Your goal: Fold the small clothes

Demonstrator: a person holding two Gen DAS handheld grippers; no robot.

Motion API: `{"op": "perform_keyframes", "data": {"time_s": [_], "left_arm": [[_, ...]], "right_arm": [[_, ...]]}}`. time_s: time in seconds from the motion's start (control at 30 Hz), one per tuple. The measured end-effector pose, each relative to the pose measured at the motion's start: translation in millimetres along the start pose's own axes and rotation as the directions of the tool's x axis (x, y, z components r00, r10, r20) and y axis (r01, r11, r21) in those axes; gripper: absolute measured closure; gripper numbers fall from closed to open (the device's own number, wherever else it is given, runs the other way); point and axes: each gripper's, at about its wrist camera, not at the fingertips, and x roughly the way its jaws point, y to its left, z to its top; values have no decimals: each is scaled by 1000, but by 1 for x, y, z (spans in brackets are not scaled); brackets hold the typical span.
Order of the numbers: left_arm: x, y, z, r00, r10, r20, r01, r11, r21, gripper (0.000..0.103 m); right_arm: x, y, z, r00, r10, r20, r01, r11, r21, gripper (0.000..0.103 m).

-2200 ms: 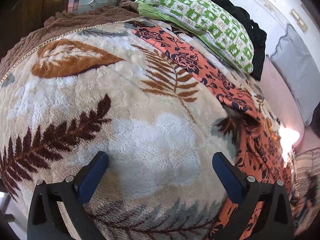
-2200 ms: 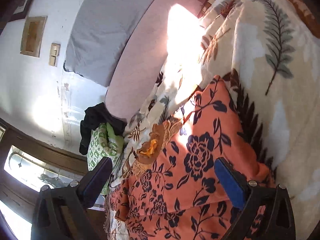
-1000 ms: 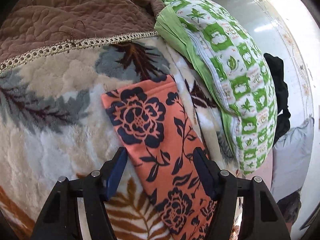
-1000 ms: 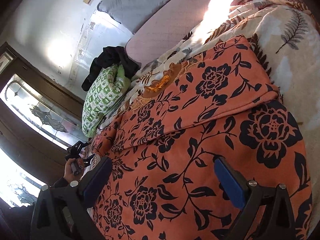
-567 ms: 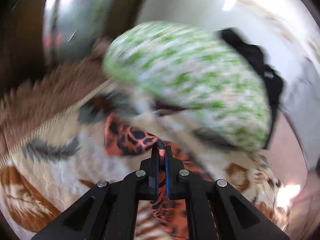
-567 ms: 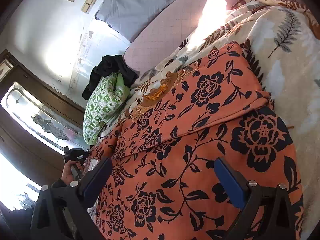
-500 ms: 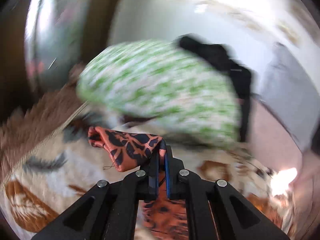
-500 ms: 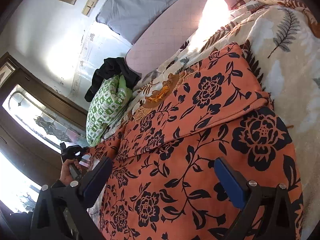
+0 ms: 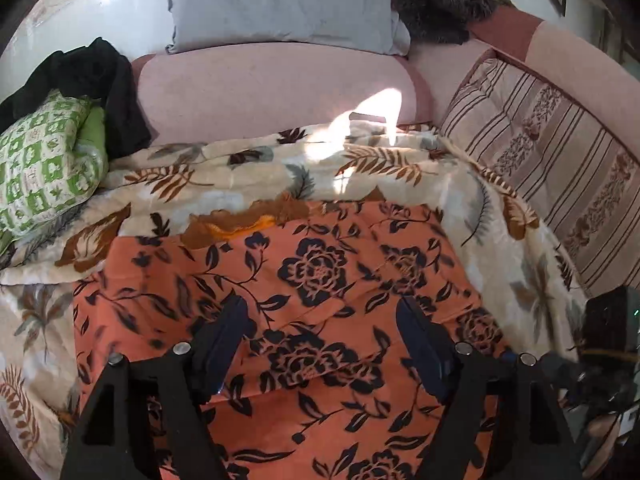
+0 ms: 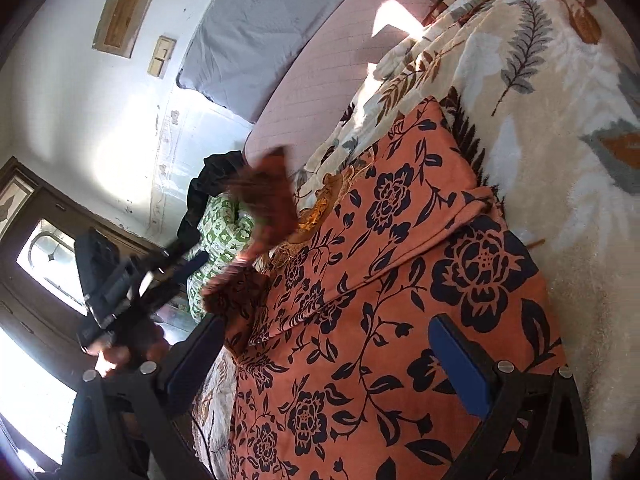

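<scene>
Orange floral garment (image 9: pixel 320 272): folded, flat on leaf-print blanket (image 9: pixel 240 184). Left gripper (image 9: pixel 320 344): jaws just opened, apart, empty. Right gripper (image 10: pixel 332 364): jaws apart, empty.

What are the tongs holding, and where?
Nothing. The left tongs have just been opening, nothing between them; the right tongs hang open over the orange cloth.

Around the sofa bed: what we see on and behind it

We see a cream leaf-print blanket (image 9: pixel 224 196) spread over the pink sofa (image 9: pixel 272 88), sunlight falling on its far edge. At the blanket's left edge lies a green-and-white checked pillow (image 9: pixel 40 168), with a heap of black clothing (image 9: pixel 100 84) touching its far side. A grey cushion (image 9: pixel 280 4) leans on the white wall (image 10: pixel 80 112) behind, and a striped cushion (image 9: pixel 560 168) lines the right edge. We also see a dark furry throw (image 9: pixel 436 8) at the far right corner.
</scene>
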Motion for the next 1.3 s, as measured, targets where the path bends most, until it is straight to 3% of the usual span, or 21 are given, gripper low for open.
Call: {"op": "perform_keyframes", "data": {"time_s": [0.1,0.17,0.3,0.4,0.47,0.57,0.67,0.83,0.87,0.9,0.97,1.13,1.23,1.3], "left_arm": [[-21,40,-19,998,58,15,-57,995,-87,25],[-39,74,-37,990,137,34,-130,980,-152,24],[-41,143,-71,946,323,-14,-318,920,-232,24],[-32,172,-95,922,382,-59,-384,890,-244,24],[-25,179,-107,922,380,-67,-385,893,-232,24],[-23,183,-118,924,379,-43,-378,897,-229,24],[-21,186,-121,923,384,-4,-374,897,-237,24],[-20,185,-125,934,356,25,-340,909,-242,24],[-23,187,-126,936,350,34,-331,909,-255,24],[-26,188,-126,937,346,48,-322,908,-268,24],[-35,189,-127,934,348,83,-314,908,-279,24],[-52,173,-133,932,327,157,-287,930,-228,24],[-40,165,-131,939,319,129,-295,939,-179,24],[-23,163,-129,949,309,57,-298,943,-150,24]], "right_arm": [[-5,2,2,1000,4,15,-4,1000,-11,0],[-7,4,3,1000,3,18,-2,1000,-18,0],[-6,18,15,1000,14,15,-13,1000,-9,0],[16,36,38,998,58,-8,-58,998,10,0],[49,36,57,993,108,-48,-103,989,104,0],[106,15,71,990,59,-126,-23,963,267,1],[139,-1,74,991,-14,-135,57,945,323,2],[150,-6,73,992,-91,-85,116,925,363,13],[152,-5,75,990,-110,-85,133,927,352,24],[154,-5,76,987,-135,-91,158,924,347,41],[160,-10,75,980,-173,-99,198,908,369,49],[160,-22,74,980,-192,-57,196,871,451,53],[160,-26,76,981,-188,-37,182,855,486,49],[164,-22,81,977,-208,-54,209,867,452,51]]}}
